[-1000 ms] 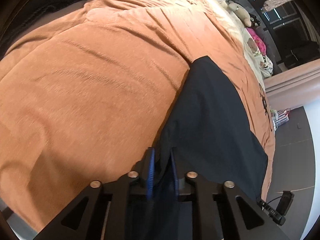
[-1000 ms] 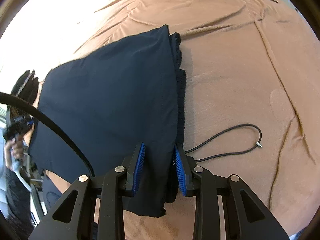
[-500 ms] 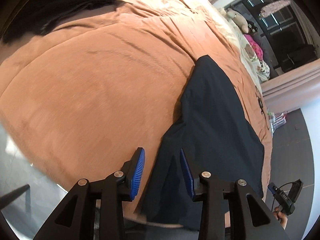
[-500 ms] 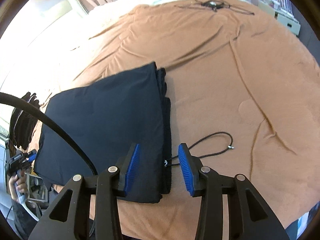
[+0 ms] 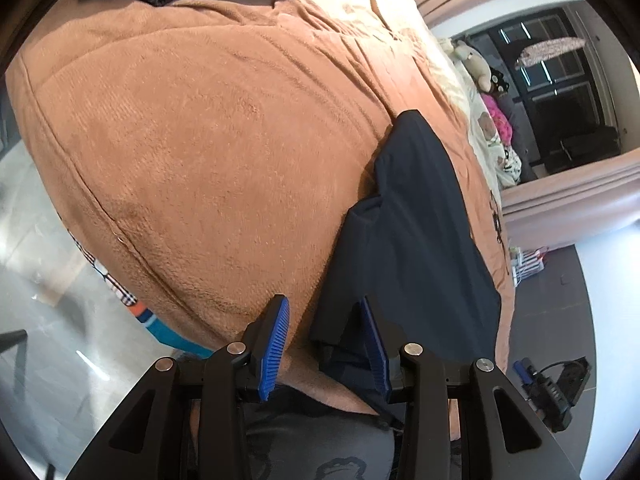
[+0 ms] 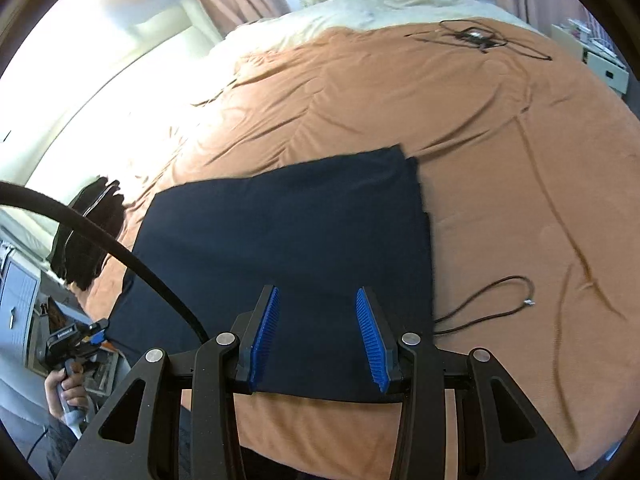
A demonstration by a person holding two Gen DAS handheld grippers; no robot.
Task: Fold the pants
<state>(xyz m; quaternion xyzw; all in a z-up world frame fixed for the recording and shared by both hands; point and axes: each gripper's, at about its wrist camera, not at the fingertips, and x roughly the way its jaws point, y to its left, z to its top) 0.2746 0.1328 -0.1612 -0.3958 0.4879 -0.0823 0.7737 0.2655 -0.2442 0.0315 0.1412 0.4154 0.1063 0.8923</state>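
Dark navy pants (image 6: 288,232) lie folded into a flat rectangle on the orange-brown blanket (image 6: 500,160), near the bed's front edge. My right gripper (image 6: 318,300) hovers open above the pants' near edge, with its blue pads apart and touching no cloth. In the left wrist view the same pants (image 5: 416,240) stretch away to the right. My left gripper (image 5: 322,320) is open at their near corner; the corner shows between the pads, which do not press on it. A hand holds that left gripper (image 6: 72,340) at the bed's left side.
A loose black cable (image 6: 492,300) curls on the blanket right of the pants. A pile of dark clothes (image 6: 88,232) sits at the bed's left edge. Tangled wires (image 6: 476,36) lie far back. Plush toys (image 5: 476,64) rest on the pillows. Grey floor (image 5: 40,280) lies beyond the bed edge.
Both grippers were shut on the pants' near edge a second ago. They have let go, opened and drawn back; the pants now lie flat.
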